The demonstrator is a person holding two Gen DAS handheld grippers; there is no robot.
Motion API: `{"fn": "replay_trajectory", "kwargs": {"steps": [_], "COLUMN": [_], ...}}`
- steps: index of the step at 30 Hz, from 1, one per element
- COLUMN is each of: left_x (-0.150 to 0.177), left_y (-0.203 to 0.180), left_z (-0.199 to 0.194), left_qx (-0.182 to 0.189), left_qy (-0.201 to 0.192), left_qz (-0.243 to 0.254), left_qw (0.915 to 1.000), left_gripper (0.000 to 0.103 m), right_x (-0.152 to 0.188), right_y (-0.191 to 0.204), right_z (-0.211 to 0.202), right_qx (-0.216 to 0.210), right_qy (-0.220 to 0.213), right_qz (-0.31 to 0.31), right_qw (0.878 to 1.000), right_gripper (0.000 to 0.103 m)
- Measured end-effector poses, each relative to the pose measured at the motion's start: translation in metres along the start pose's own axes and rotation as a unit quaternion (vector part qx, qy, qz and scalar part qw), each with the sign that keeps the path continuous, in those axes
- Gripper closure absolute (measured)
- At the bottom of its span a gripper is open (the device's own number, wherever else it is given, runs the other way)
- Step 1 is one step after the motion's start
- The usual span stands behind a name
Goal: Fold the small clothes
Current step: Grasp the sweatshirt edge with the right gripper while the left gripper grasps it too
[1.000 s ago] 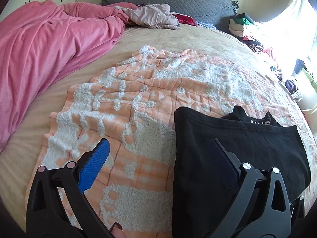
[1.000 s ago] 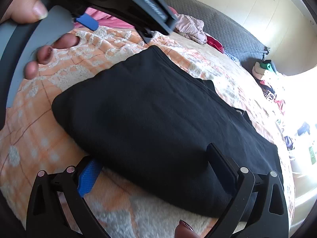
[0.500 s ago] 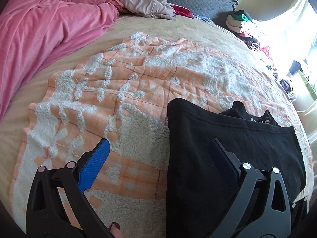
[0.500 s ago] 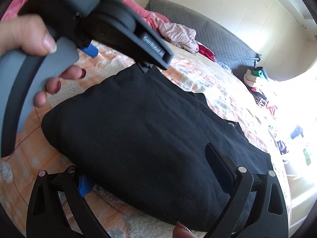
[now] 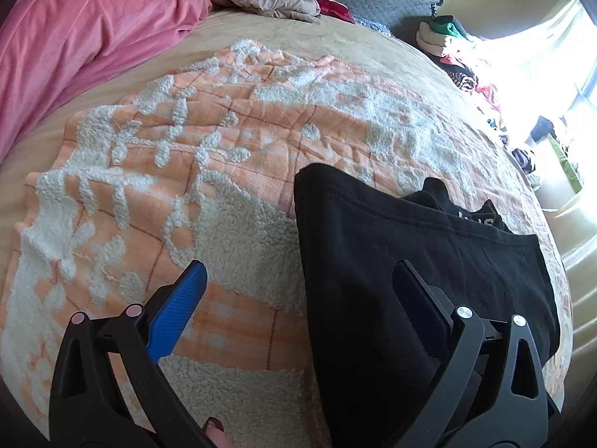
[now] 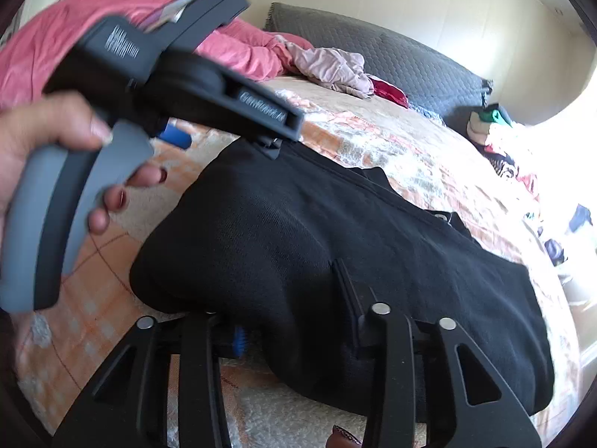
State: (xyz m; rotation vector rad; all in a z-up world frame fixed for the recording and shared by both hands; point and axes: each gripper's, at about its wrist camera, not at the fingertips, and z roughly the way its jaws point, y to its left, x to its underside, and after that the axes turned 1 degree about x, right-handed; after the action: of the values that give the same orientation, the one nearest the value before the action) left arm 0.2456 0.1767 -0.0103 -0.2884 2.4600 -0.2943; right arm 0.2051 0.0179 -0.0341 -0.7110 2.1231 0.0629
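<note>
While the right gripper [image 6: 294, 321], just closing, pinches the near edge of the black garment [image 6: 335, 224], which stretches toward the lower right, the left gripper [image 5: 298, 283] hangs spread over its left edge.

Readable text is scarce. Right wrist view: raised lettering on the black body of the left claw [image 6: 175, 136] housing, looks like "GenRobot.AI", blurred, last characters uncertain. Further back on the same housing a white printed block, several lines, smeared by motion, illegible. Left wrist view: white print on the waistband of the black garment [image 5: 410, 261], partly tucked behind a fold; only fragments show, something like "S" plus a few strokes, can't read the word. No numbers or signs elsewhere.
</note>
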Motion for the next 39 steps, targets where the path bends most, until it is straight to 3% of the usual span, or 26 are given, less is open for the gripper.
{"fn": "replay_trajectory", "kwargs": {"steps": [7, 13, 17, 21, 24, 27, 39], "left_x": [0.006, 0.009, 0.011, 0.013, 0.014, 0.016, 0.014], "left_y": [-0.007, -0.013, -0.019, -0.029, -0.036, -0.044, -0.091], "left_z": [0.010, 0.008, 0.007, 0.006, 0.002, -0.004, -0.041], "left_qx": [0.065, 0.107, 0.116, 0.128, 0.127, 0.125, 0.104], "left_qy": [0.024, 0.018, 0.019, 0.020, 0.015, 0.002, -0.027], "left_qz": [-0.018, -0.029, -0.025, -0.013, -0.002, 0.011, 0.052], "left_qw": [0.9975, 0.9937, 0.9927, 0.9915, 0.9918, 0.9921, 0.9929], "left_gripper": [0.010, 0.010, 0.030, 0.063, 0.077, 0.083, 0.085], "right_x": [0.004, 0.007, 0.007, 0.008, 0.009, 0.009, 0.016], "right_y": [-0.006, -0.014, -0.014, -0.013, -0.013, -0.016, -0.046], "right_z": [-0.014, -0.023, -0.023, -0.023, -0.025, -0.028, -0.062], "right_qx": [-0.025, -0.032, -0.031, -0.025, -0.021, -0.021, -0.025], "right_qy": [-0.015, -0.024, -0.024, -0.024, -0.026, -0.032, -0.061], "right_qz": [0.047, 0.070, 0.066, 0.060, 0.057, 0.063, 0.109], "right_qw": [0.998, 0.997, 0.997, 0.998, 0.998, 0.997, 0.992], "right_gripper": [0.076, 0.078, 0.078, 0.078, 0.079, 0.079, 0.081]}}
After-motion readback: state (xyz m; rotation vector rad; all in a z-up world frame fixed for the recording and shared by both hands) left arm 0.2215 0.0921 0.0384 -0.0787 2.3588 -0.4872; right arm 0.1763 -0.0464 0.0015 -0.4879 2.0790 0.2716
